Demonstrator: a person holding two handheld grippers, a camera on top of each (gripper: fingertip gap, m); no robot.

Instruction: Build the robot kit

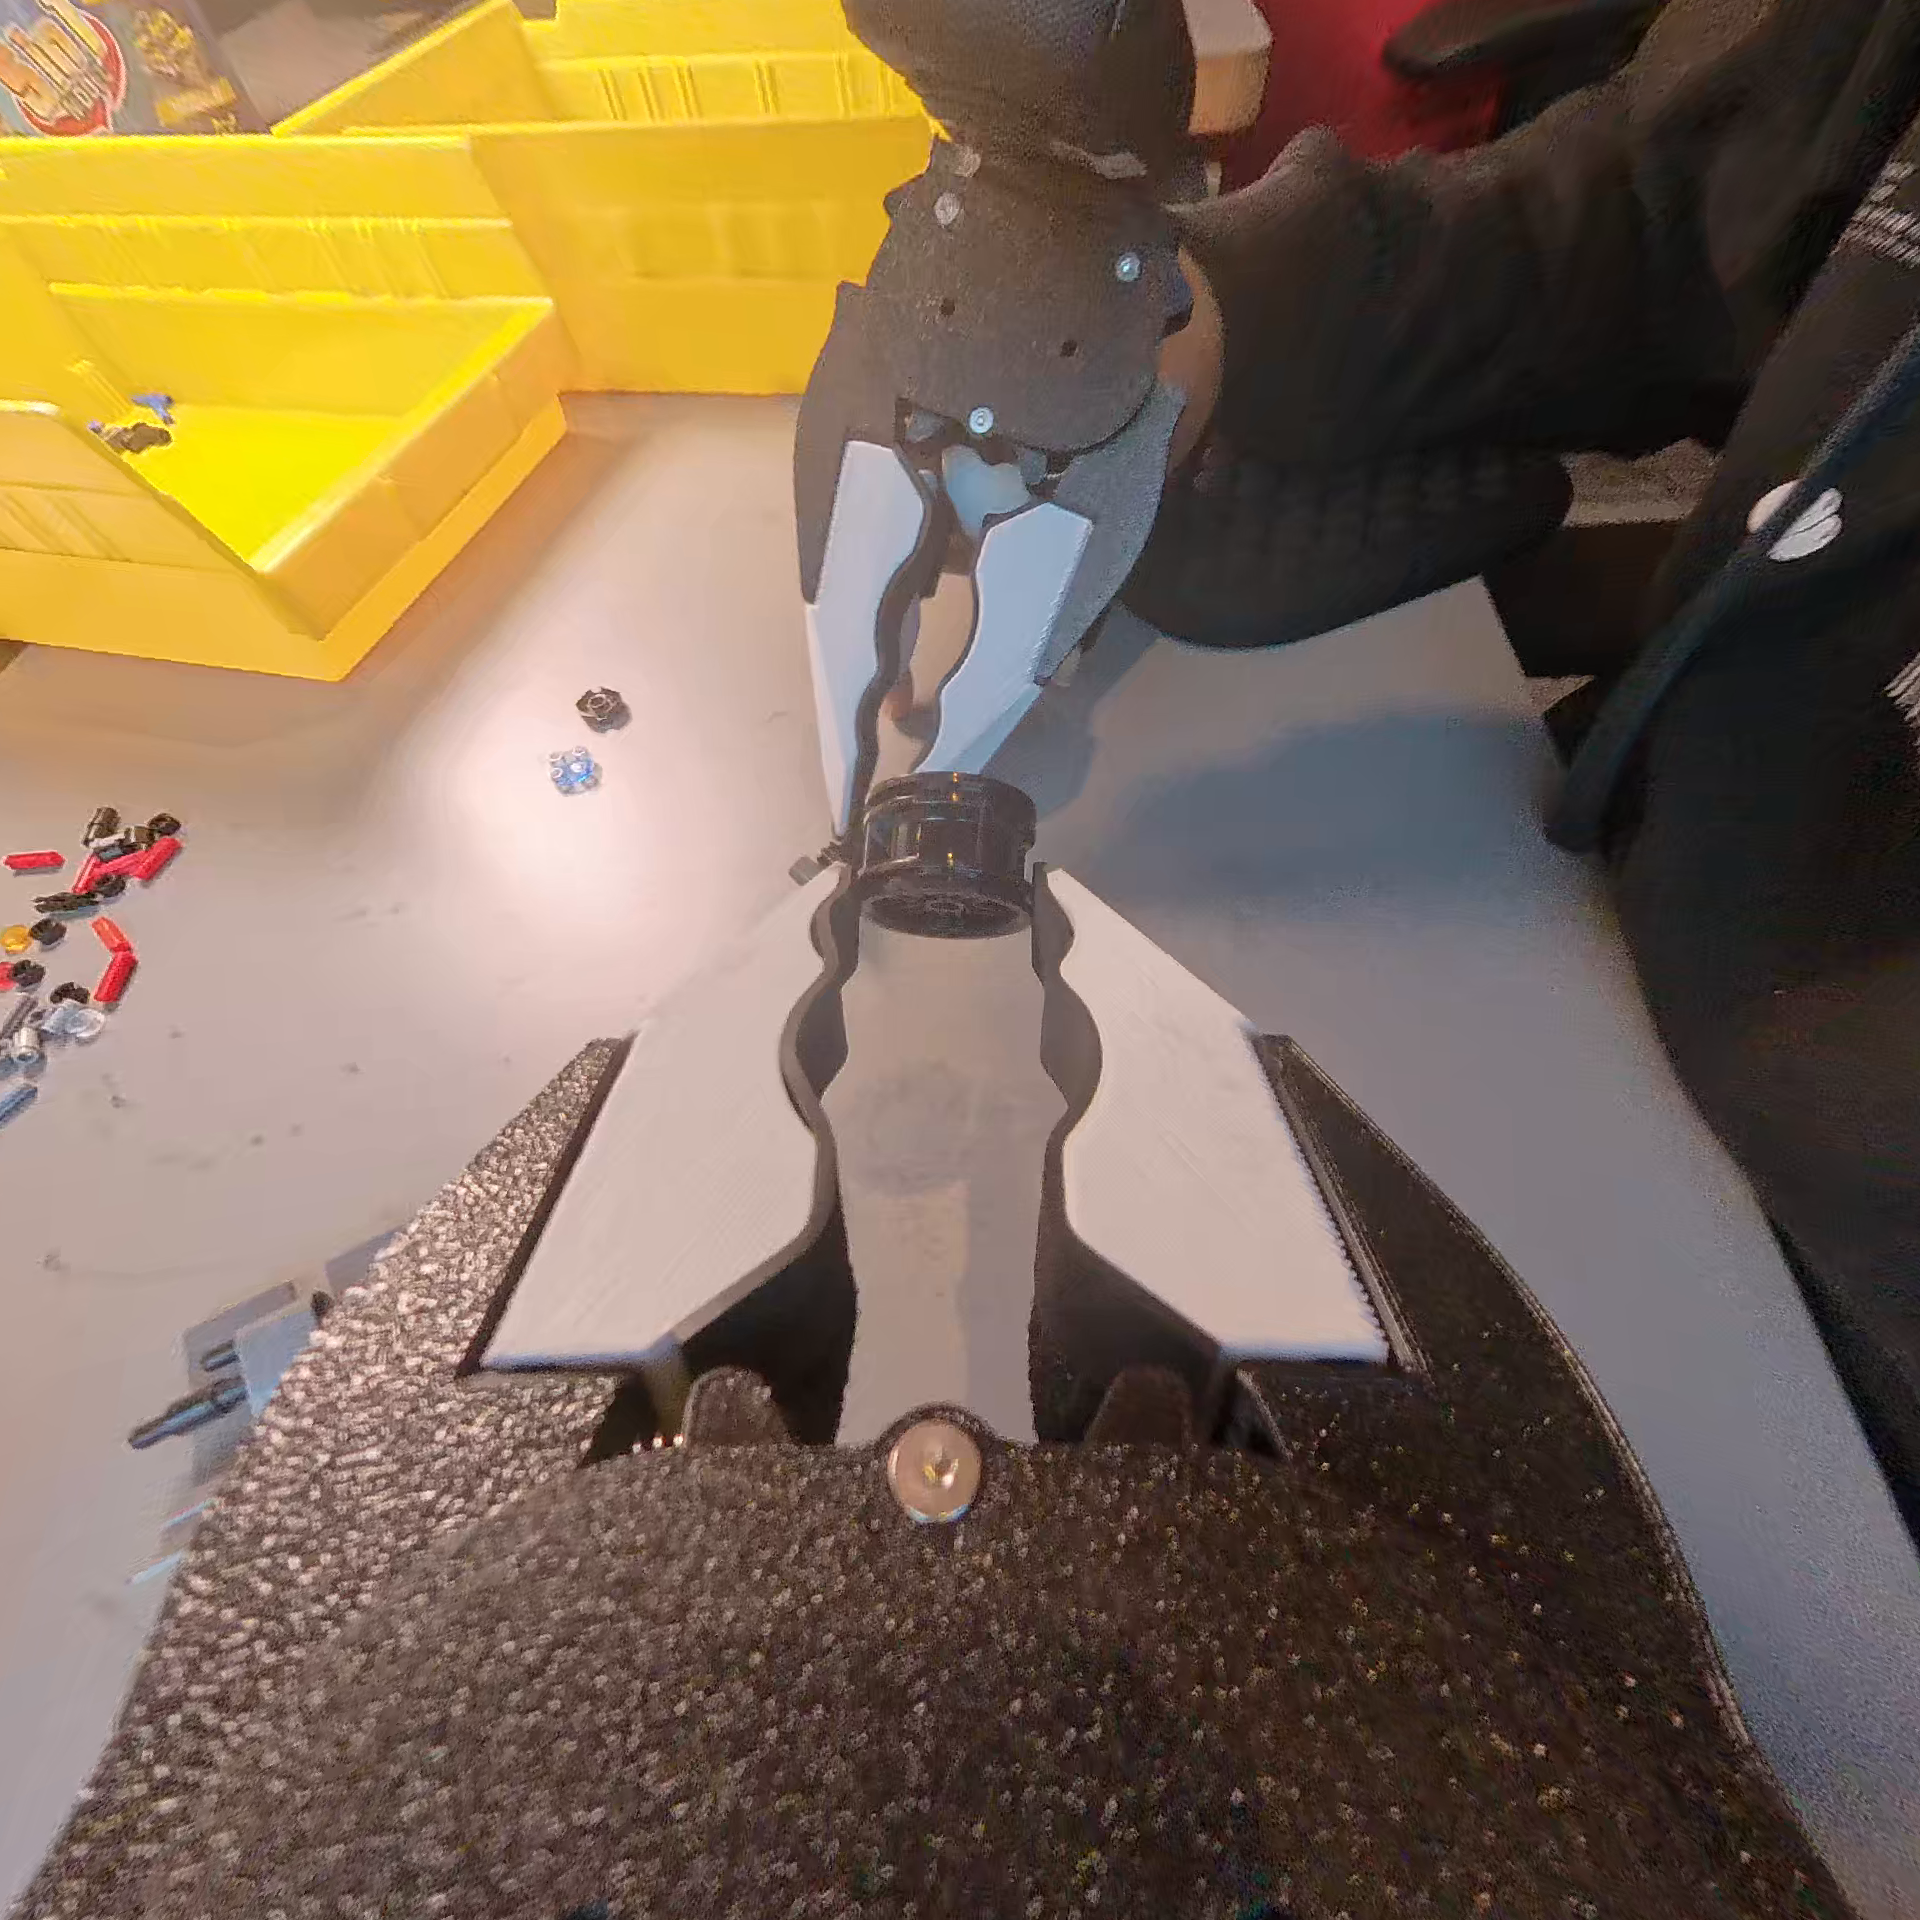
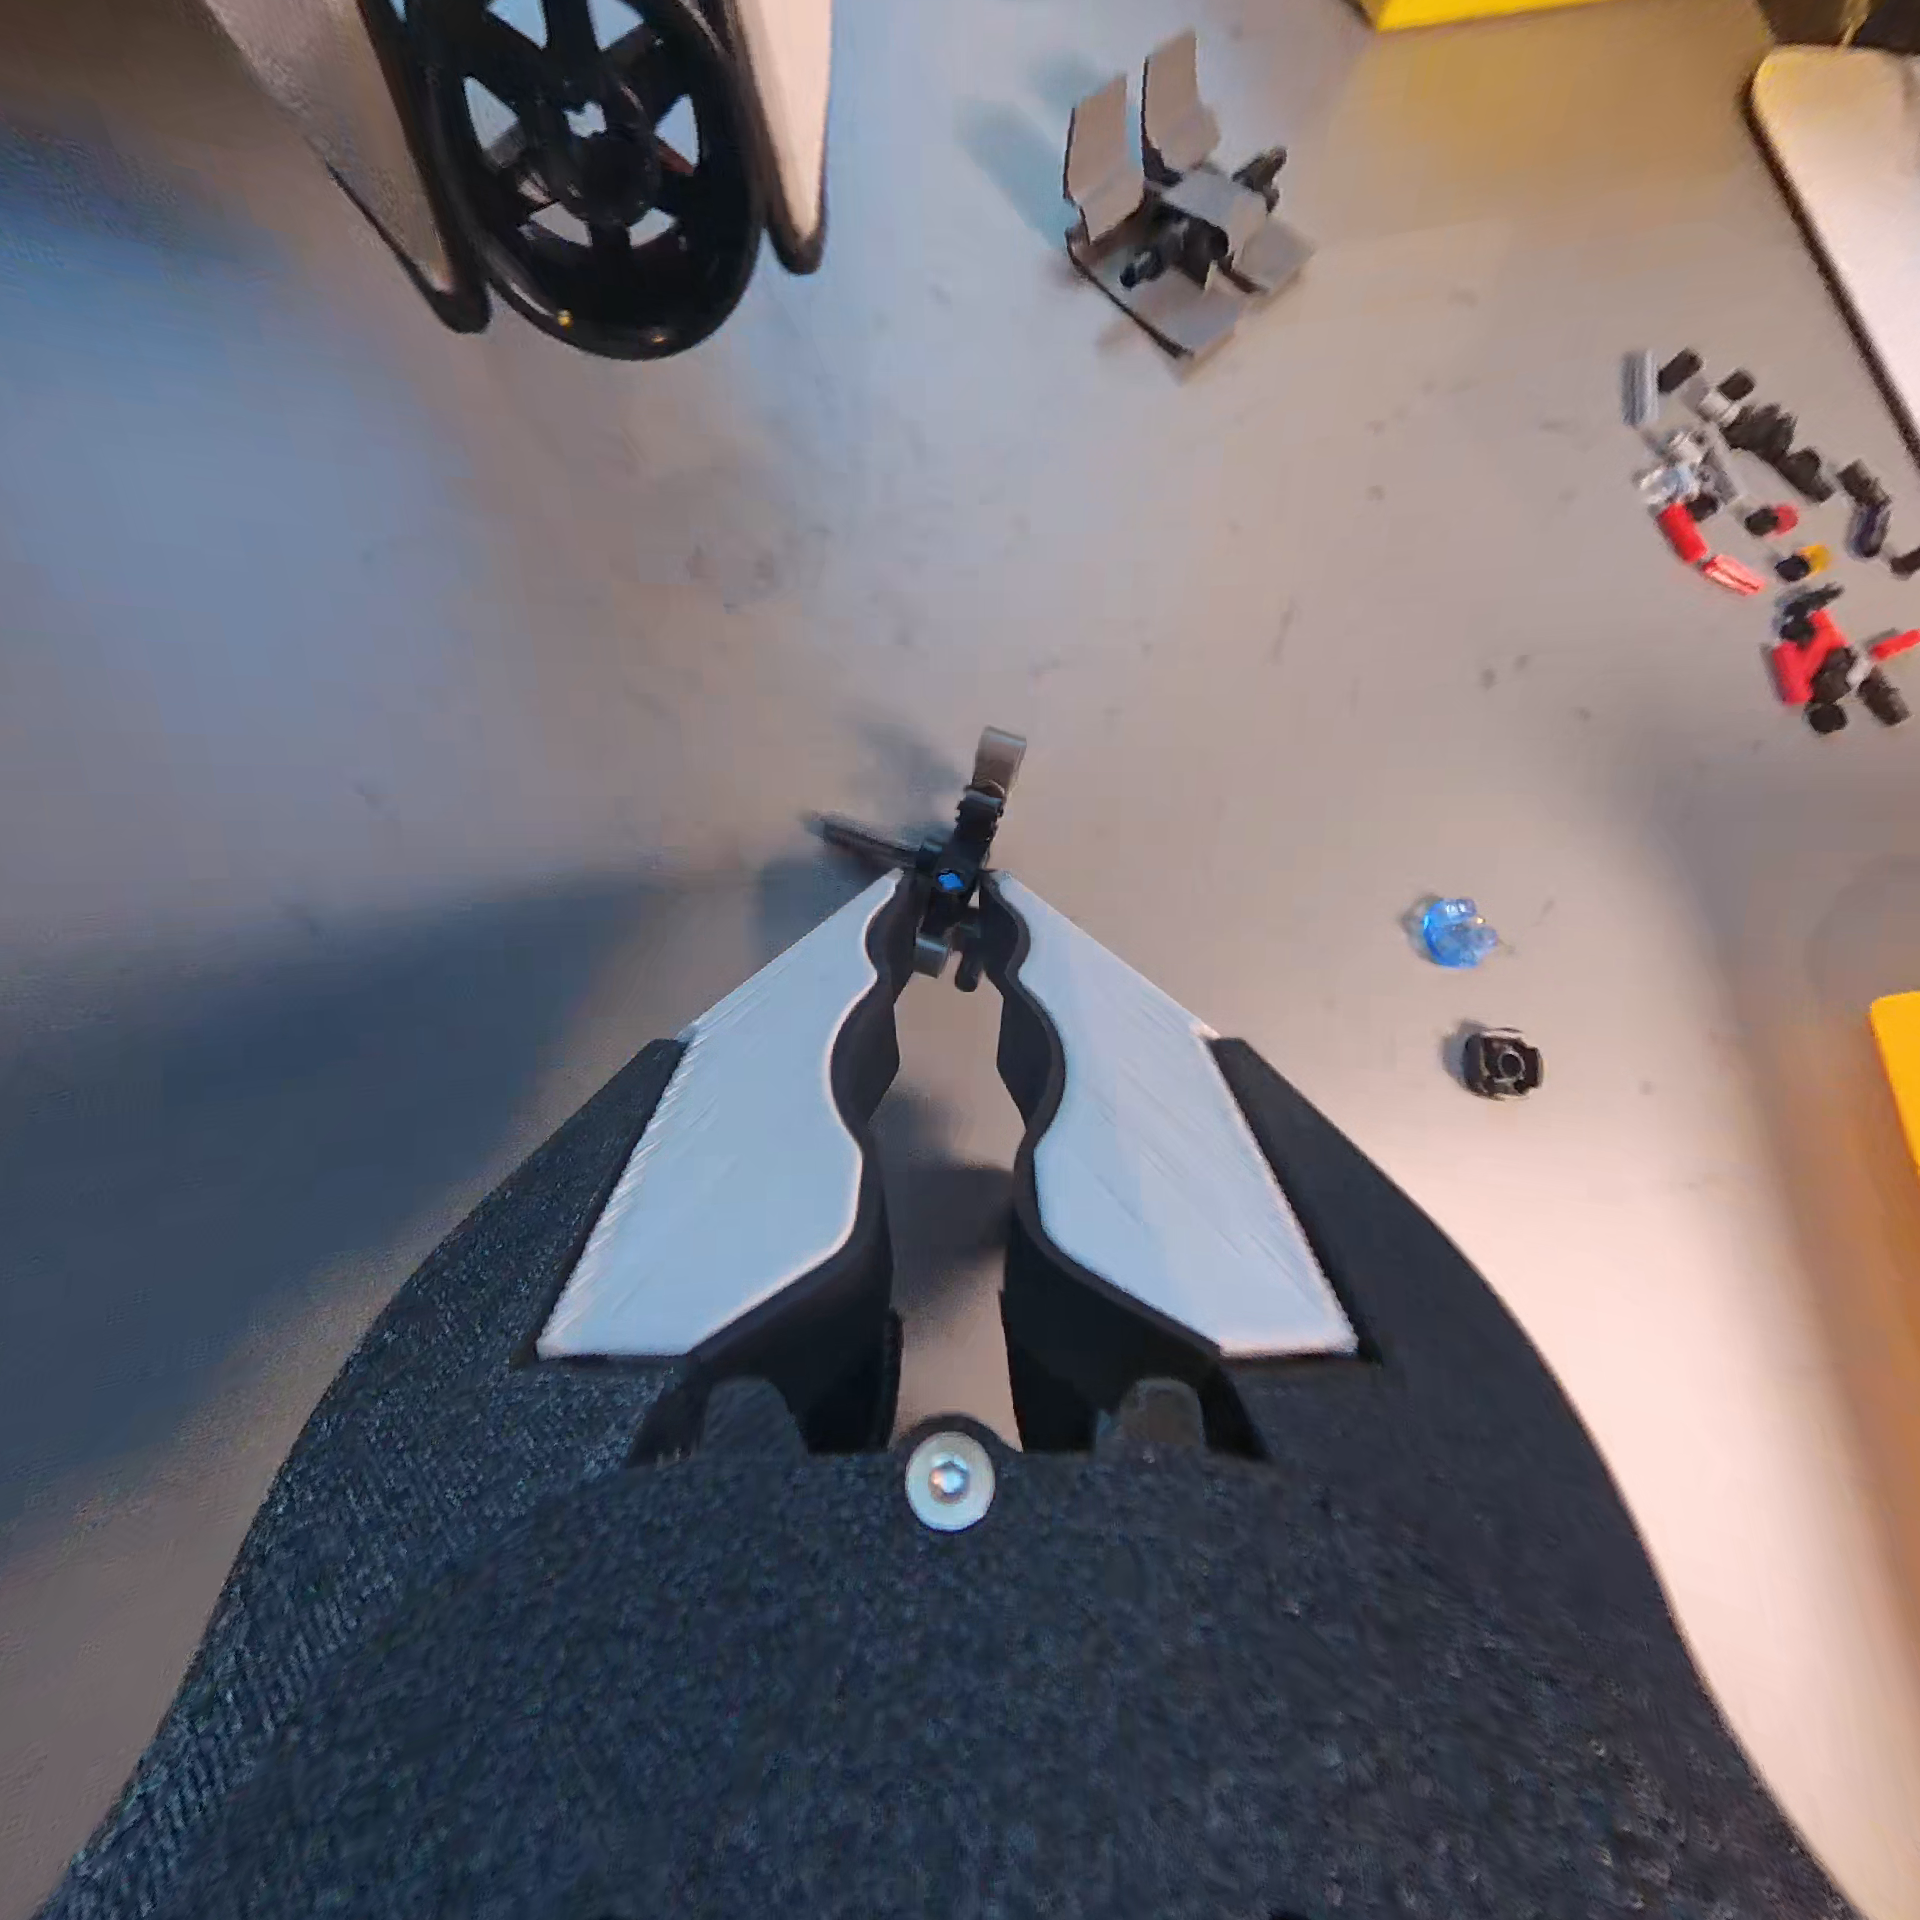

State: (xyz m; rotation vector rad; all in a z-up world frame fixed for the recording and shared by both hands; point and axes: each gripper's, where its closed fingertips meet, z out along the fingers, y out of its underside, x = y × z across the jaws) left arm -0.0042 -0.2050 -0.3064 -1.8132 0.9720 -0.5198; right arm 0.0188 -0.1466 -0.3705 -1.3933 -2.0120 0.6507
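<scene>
My left gripper (image 1: 940,896) is shut on a black spoked wheel rim (image 1: 943,868) and holds it above the grey table (image 1: 1299,883). In the right wrist view that rim (image 2: 592,166) shows at the top left between the left gripper's fingers (image 2: 790,125). My right gripper (image 2: 948,896) is shut on a small black and grey connector piece with a blue pin (image 2: 954,883). In the left wrist view the right gripper (image 1: 894,800) points down just behind the rim. A small end of its piece (image 1: 806,869) sticks out at the rim's left side, very close to it.
Yellow bins (image 1: 312,468) stand at the back left. Loose red, black and grey small pieces (image 1: 94,914) (image 2: 1787,551) lie on the table. A clear blue piece (image 2: 1449,930) and a black round piece (image 2: 1501,1060) lie apart. A grey built assembly (image 2: 1174,208) sits nearby. A gloved hand and black sleeve (image 1: 1455,364) are at the right. The grippers' ends are close to 10 cm from one another.
</scene>
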